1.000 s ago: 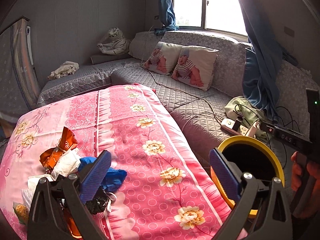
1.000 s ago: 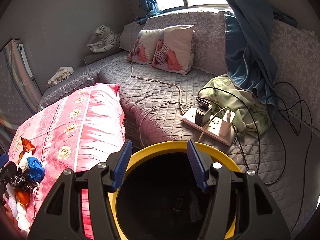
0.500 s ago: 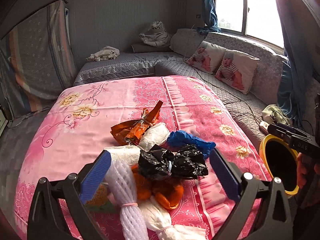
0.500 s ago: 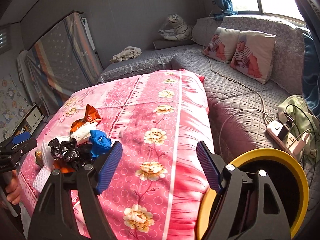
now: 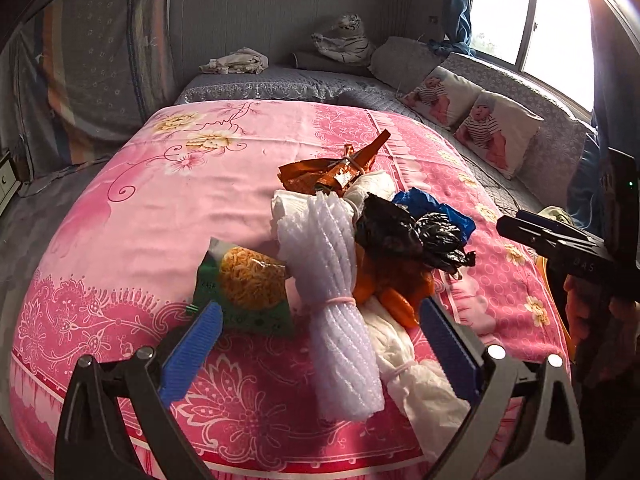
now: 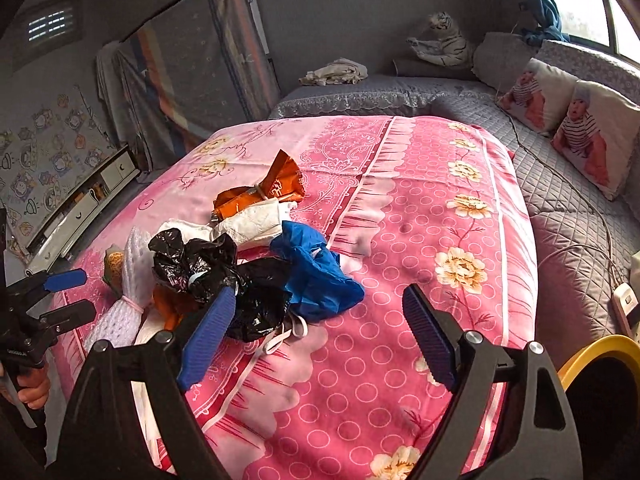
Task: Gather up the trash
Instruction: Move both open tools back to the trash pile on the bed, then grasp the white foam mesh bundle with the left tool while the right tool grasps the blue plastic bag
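A heap of trash lies on the pink flowered table cloth (image 5: 168, 208): a white foam net roll (image 5: 340, 312), a green noodle packet (image 5: 248, 284), a black plastic bag (image 5: 416, 236), a blue bag (image 5: 432, 204), an orange wrapper (image 5: 336, 168) and white bags (image 5: 416, 376). My left gripper (image 5: 316, 348) is open, its jaws straddling the near end of the foam roll without touching. My right gripper (image 6: 316, 336) is open and empty over the cloth, just right of the black bag (image 6: 224, 276) and blue bag (image 6: 316, 276). A yellow-rimmed bin (image 6: 600, 392) stands at lower right.
A grey quilted sofa (image 6: 568, 224) with baby-print cushions (image 5: 496, 132) runs along the right and back. A power strip (image 6: 628, 304) and cables lie on it. A plush tiger (image 5: 344, 40) and a crumpled cloth (image 5: 236, 62) sit at the back.
Both grippers have swung left from the sofa and bin toward the trash heap and moved closer to it. The left gripper's jaws now flank the foam roll. Both stay open.
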The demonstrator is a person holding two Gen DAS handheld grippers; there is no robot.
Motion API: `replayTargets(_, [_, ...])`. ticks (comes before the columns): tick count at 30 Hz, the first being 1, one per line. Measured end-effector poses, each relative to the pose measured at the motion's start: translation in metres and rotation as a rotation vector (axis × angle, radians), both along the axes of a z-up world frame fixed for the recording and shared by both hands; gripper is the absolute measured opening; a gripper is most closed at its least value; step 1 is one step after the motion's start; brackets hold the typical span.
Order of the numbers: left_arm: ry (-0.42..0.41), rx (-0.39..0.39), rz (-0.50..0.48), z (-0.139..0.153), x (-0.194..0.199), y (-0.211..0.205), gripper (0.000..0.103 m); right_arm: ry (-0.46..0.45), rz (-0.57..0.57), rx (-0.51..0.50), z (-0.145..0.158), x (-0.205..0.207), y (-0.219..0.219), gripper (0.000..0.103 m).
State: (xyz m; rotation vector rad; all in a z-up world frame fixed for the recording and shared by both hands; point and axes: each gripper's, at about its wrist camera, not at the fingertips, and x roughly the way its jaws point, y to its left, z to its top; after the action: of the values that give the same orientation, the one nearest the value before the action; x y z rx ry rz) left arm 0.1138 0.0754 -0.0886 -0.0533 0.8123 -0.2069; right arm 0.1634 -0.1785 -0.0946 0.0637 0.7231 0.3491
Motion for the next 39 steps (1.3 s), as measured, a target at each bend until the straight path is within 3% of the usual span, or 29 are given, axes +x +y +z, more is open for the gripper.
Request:
replayTargets(4, [0.002, 0.004, -0.007, -0.009, -0.008, -0.002, 0.095, -0.003, -0.006, -0.041, -0.001, 0.009, 0.003, 0.082])
replayTargets(7, [0.028, -0.037, -0.009, -0.014, -0.009, 0.000, 0.095, 0.010, -0.003, -0.088, -0.002, 0.022, 0.007, 0.082])
replayTargets(22, [0.095, -0.104, 0.028, -0.026, 0.010, -0.006, 0.093, 0.137, 0.073, -0.236, -0.013, 0.082, 0.053, 0.076])
replayTargets(28, [0.127, -0.116, 0.044, -0.035, 0.019, -0.005, 0.080, 0.176, 0.060, -0.256, -0.025, 0.096, 0.056, 0.070])
replayTargets(35, [0.139, -0.123, 0.065, -0.043, 0.027, -0.004, 0.068, 0.235, 0.028, -0.206, -0.039, 0.110, 0.048, 0.068])
replayTargets(39, [0.139, -0.118, 0.073, -0.045, 0.031, -0.005, 0.054, 0.269, 0.018, -0.177, -0.044, 0.115, 0.047, 0.060])
